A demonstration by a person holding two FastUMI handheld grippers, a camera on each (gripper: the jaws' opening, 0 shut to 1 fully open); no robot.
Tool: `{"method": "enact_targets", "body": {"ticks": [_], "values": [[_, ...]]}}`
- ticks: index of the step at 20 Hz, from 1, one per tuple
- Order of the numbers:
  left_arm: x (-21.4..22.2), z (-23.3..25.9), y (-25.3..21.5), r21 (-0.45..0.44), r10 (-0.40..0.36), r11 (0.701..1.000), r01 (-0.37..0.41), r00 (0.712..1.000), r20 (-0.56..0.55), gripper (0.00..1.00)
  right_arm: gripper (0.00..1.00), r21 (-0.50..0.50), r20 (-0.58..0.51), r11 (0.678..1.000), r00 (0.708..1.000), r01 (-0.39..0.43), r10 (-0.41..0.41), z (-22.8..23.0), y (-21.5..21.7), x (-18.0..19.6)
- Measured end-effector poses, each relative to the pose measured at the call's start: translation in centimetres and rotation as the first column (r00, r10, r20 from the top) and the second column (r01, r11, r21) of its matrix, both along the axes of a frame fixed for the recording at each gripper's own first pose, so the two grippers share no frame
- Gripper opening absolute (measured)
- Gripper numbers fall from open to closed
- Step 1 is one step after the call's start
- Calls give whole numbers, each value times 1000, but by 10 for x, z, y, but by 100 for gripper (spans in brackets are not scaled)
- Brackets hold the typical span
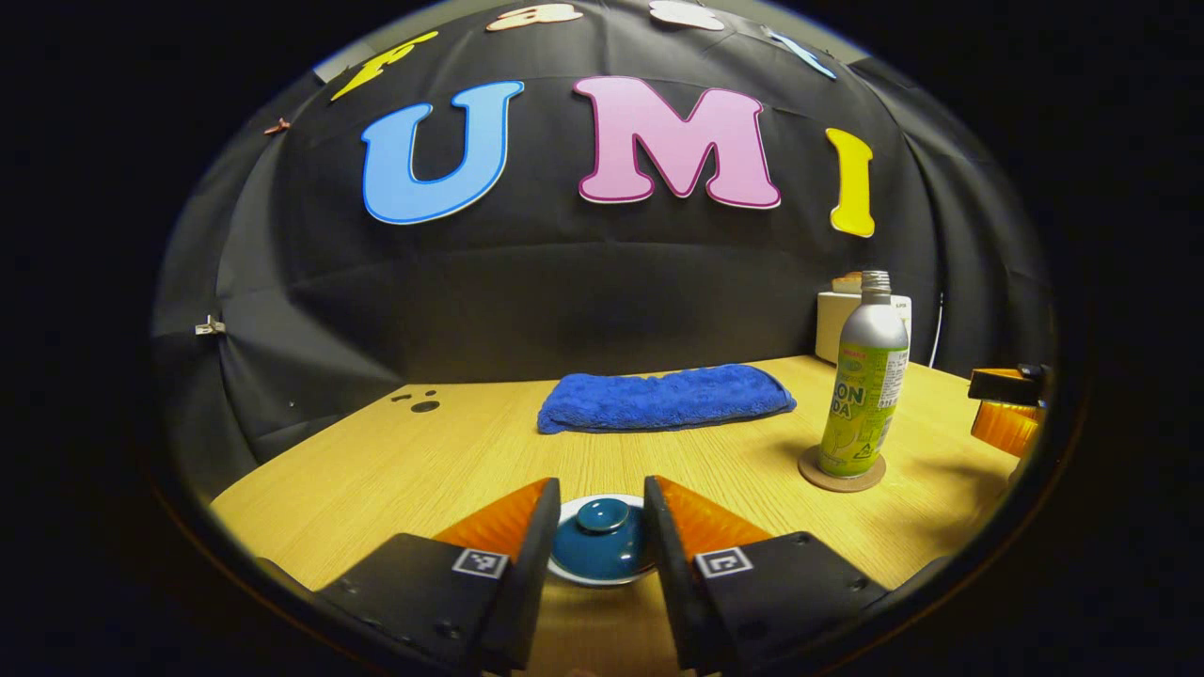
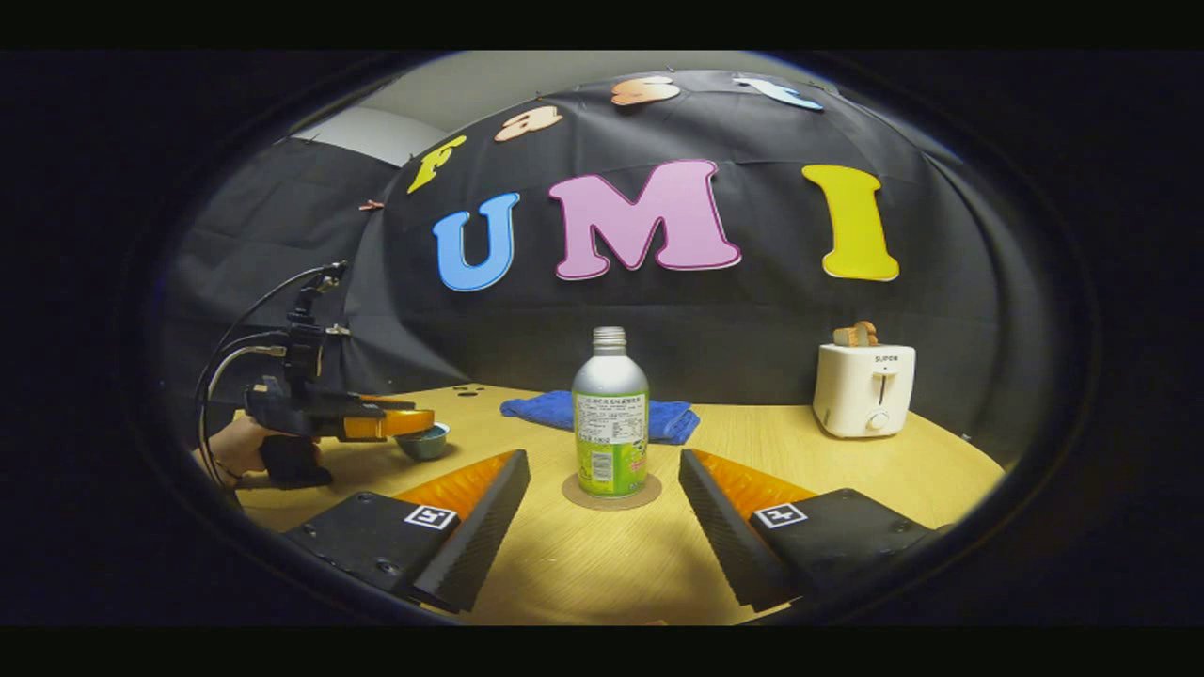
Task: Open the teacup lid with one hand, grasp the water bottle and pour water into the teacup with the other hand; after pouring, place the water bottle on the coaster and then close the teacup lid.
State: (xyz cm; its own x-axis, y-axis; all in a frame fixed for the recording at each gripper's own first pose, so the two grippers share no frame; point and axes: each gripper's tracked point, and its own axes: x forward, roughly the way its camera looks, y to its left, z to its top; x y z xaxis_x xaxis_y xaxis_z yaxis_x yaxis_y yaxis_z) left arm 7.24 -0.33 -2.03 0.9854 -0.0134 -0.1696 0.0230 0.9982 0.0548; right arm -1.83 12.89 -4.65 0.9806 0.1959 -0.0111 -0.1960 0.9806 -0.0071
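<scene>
Both pairs of jaws stood parted, gripping nothing. The left gripper [image 1: 602, 527] hung over the teacup [image 1: 602, 545], its fingers either side of the lid [image 1: 602, 515], which sat on the cup; contact could not be told. The right gripper [image 2: 602, 508] faced the bottle [image 2: 610, 414], upright on the coaster [image 2: 611, 493] on the table [image 2: 809, 470], apart from its fingers. A blue cloth [image 2: 541, 407] lay behind; a toaster [image 2: 863, 387] stood to the right.

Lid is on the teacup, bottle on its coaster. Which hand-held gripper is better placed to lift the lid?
Left. The left hand-held gripper is open with the teacup lid between its fingers; the right hand-held gripper faces the water bottle.
</scene>
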Motion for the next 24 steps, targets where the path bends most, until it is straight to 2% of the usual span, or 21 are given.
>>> {"method": "enact_targets", "body": {"ticks": [1,2,4,10,14,16,24], "values": [[-3,2,1,-4,4,1000,-4,1000,8,62,98,0,0,1000,1000,0,0,0,0,0],[-7,3,1,-8,10,1000,-10,1000,14,73,98,0,0,1000,1000,0,0,0,0,0],[-13,6,2,-14,17,1000,-17,999,34,83,98,0,0,1000,1000,0,0,0,0,1],[-38,17,-1,-9,40,999,-39,994,105,95,99,-2,3,999,999,51,-51,1,-9,1],[-52,26,-7,-31,36,999,-31,986,163,95,98,-2,2,999,999,52,-52,1,-8,0],[-53,25,-16,-56,7,998,2,988,157,95,98,-2,2,999,999,52,-52,1,-8,0],[-53,23,-12,-58,11,998,-1,987,159,95,98,-2,-2,999,999,36,-36,0,-5,0]]}}
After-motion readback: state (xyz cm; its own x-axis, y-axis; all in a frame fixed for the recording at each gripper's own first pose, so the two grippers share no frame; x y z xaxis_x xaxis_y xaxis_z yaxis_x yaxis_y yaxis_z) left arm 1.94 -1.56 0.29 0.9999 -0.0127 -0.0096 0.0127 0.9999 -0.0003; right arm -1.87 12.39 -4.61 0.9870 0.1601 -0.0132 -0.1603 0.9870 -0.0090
